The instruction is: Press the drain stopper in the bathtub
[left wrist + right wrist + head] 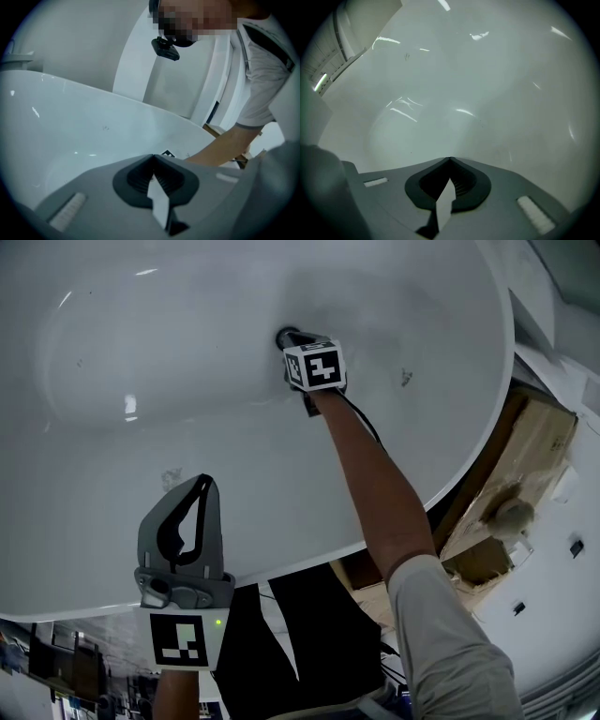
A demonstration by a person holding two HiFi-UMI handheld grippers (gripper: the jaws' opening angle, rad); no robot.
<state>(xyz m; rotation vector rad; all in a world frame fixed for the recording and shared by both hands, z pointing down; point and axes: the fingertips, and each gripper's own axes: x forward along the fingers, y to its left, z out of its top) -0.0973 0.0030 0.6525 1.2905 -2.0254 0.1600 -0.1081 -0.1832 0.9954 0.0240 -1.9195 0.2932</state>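
The white bathtub (pixel 141 474) fills the head view. A dark round spot at its far bottom is the drain stopper (pixel 279 336). My right gripper (pixel 291 340) reaches down into the tub with its shut jaw tips right at that spot, its marker cube (pixel 315 366) facing up. In the right gripper view the right gripper (pixel 450 160) is shut with only bare tub wall ahead, and the stopper is hidden. My left gripper (pixel 204 482) hangs shut and empty over the tub's near side. In its own view the left gripper (pixel 152 156) points across the tub toward the reaching arm (pixel 220 149).
The person's forearm (pixel 375 484) stretches across the tub's near rim (pixel 450 486). Brown cardboard and boards (pixel 525 456) lie outside the tub at the right, next to a white panel (pixel 562 606). A white wall (pixel 178 79) stands behind the tub.
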